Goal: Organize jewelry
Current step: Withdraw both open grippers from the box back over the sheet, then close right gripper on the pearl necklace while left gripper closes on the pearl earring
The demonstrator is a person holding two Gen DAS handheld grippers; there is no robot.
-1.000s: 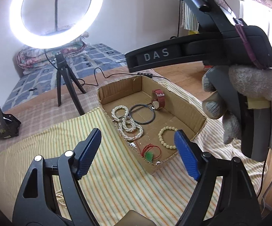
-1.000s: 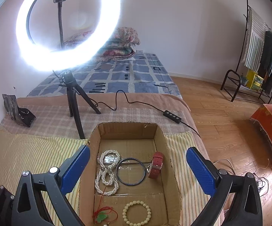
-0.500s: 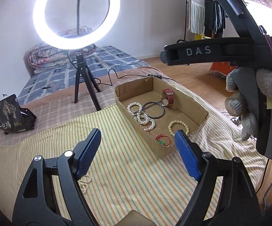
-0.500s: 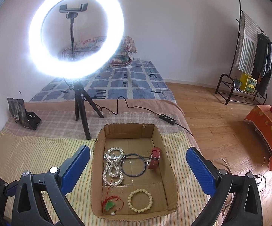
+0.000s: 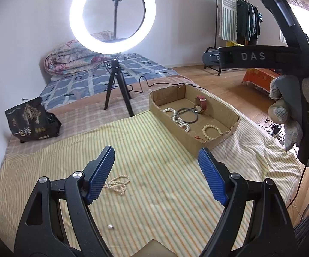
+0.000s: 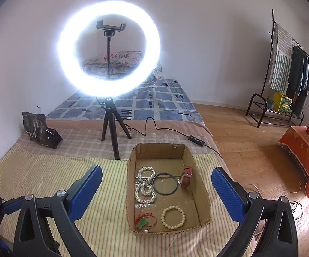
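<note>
- left gripper (image 5: 156,174): fingers spread wide, nothing between them; hovering above the striped cloth (image 5: 154,203)
- right gripper (image 6: 156,191): fingers also wide apart and empty; hanging over the near end of the cardboard box (image 6: 206,209)
- box contents: white pearl strand (image 6: 144,187), black ring (image 6: 165,183), red-strap watch (image 6: 186,176), cream bead bracelet (image 6: 173,217), red cord with green pendant (image 6: 142,222); all lying loose on the box floor
- left to sort, by my read: small beaded necklace (image 5: 118,184) in a loose heap on the cloth, just beside the left gripper's left finger; single loose bead (image 5: 111,226) nearer the camera, apart from the heap
- likely next target is the necklace; not touched yet
- risks:
  - necklace is thin and flat on soft cloth; pads may pinch fabric along with it, or catch one loop only and let the rest trail
  - trailing strand could snag the box wall on the carry, drag off, or tip the light cardboard
  - loose bead is tiny and round; closing on it likely squirts it away or buries it in a fold
  - dropping onto the pearl strand invites tangling; aim for bare box floor
  - ring light tripod (image 5: 117,92) and its cable (image 6: 154,126) stand just behind the box; a wide swing could clip them
</note>
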